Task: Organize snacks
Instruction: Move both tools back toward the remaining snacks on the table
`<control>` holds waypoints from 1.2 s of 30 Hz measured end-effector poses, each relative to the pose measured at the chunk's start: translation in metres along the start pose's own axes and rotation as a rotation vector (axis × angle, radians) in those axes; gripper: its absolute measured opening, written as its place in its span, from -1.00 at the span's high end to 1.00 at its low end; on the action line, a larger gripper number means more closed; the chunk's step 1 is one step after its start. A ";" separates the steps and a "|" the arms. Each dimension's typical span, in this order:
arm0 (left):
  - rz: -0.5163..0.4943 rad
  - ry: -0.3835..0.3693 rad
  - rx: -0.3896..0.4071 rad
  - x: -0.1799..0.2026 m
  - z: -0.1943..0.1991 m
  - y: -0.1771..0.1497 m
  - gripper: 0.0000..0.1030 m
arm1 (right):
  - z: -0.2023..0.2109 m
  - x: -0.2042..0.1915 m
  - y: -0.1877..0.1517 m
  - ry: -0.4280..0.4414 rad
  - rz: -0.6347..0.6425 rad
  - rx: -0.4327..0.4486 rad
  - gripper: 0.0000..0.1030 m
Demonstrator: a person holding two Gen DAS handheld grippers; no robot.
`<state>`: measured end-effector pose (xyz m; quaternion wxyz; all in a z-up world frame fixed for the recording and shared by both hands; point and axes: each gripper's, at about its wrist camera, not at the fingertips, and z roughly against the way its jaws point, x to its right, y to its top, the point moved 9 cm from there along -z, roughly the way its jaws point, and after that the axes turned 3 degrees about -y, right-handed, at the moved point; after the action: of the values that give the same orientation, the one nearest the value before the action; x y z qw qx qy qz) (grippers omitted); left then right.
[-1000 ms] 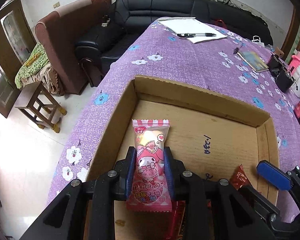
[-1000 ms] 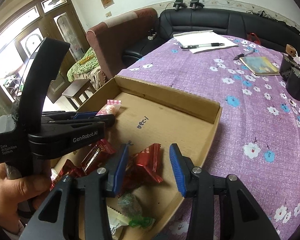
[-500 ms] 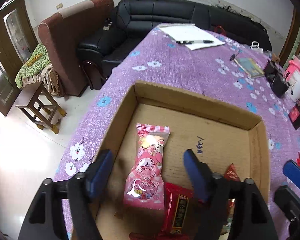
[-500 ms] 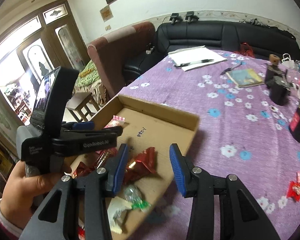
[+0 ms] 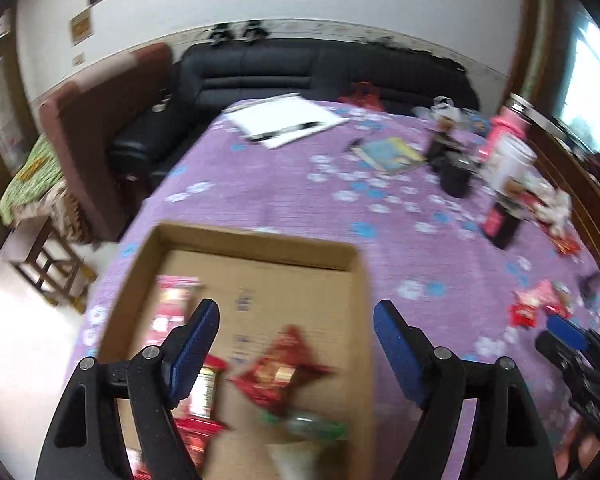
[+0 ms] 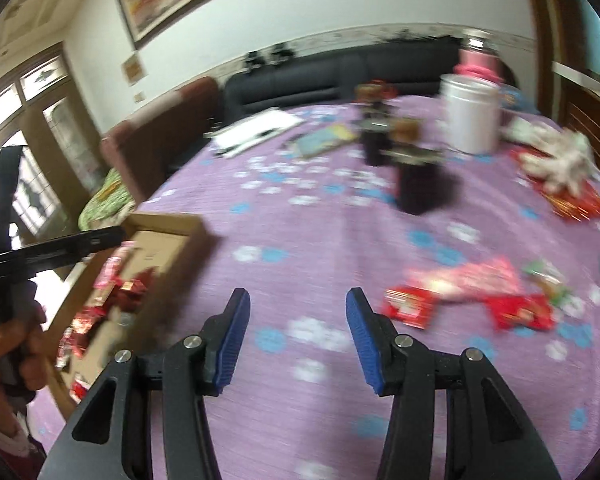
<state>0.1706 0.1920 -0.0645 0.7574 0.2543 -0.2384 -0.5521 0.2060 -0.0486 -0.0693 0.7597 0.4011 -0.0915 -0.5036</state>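
Snacks (image 6: 472, 296) that are loose lie on the purple tabletop (image 6: 340, 224) ahead and to the right of my right jaws (image 6: 298, 340), which have just been opening and stand half apart with nothing between them. My left jaws (image 5: 296, 350) have just been opening too, wide and empty over the cardboard box (image 5: 352, 264) of wrappers. I judge the risk is the blur: reaching this fast, I could scatter the overlapping packets or pinch two together.
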 end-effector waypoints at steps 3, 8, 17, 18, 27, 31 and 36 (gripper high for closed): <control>-0.042 -0.042 0.006 0.034 0.003 -0.002 -0.64 | 0.009 0.041 -0.007 -0.057 -0.031 -0.001 -0.02; -0.099 -0.091 -0.011 0.082 0.000 -0.013 -0.66 | 0.022 0.096 -0.015 -0.138 -0.063 0.003 -0.11; -0.181 -0.137 -0.072 0.148 -0.028 -0.037 -0.66 | 0.017 0.144 -0.022 -0.222 -0.066 -0.010 -0.22; -0.187 -0.139 -0.078 0.153 -0.032 -0.040 -0.66 | 0.014 0.146 -0.022 -0.216 -0.072 -0.014 -0.22; -0.211 -0.177 -0.126 0.184 -0.057 -0.055 -0.66 | -0.011 0.146 -0.017 -0.201 -0.057 -0.044 -0.22; -0.228 -0.187 -0.141 0.195 -0.067 -0.057 -0.66 | -0.020 0.148 -0.016 -0.208 -0.052 -0.056 -0.22; -0.234 -0.217 -0.153 0.210 -0.076 -0.056 -0.66 | -0.022 0.152 -0.012 -0.195 -0.061 -0.052 -0.11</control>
<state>0.2375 -0.0147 -0.1416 0.6748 0.1610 -0.2448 -0.6774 0.2820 -0.1671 -0.1324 0.7416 0.3331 -0.1394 -0.5654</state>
